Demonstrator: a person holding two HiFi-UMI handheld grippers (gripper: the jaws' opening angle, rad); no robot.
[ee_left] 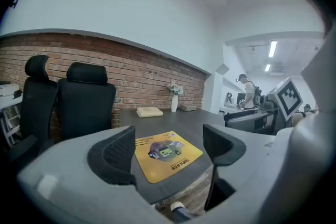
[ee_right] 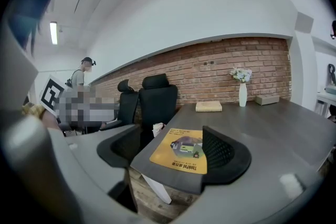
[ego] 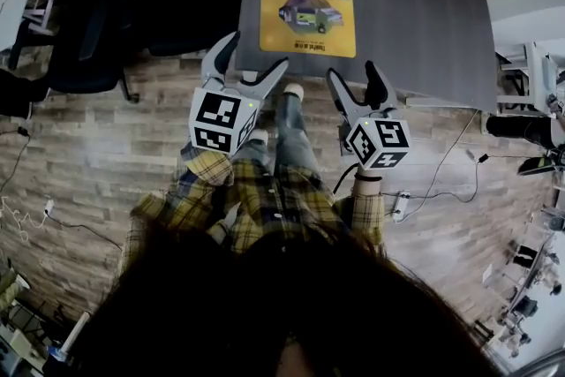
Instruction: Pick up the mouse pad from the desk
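Note:
A yellow mouse pad with a printed picture lies flat near the front left corner of the dark grey desk. It also shows in the left gripper view as the mouse pad and in the right gripper view as the mouse pad. My left gripper hovers just short of the desk's near edge, below the pad's left corner, jaws spread wide and empty. My right gripper sits at the near edge, below the pad's right corner, also open with nothing between its fingers.
Two black office chairs stand left of the desk. At the desk's far end are a flat box, a white vase with flowers and a small box. A brick wall runs behind. Cables lie on the wooden floor.

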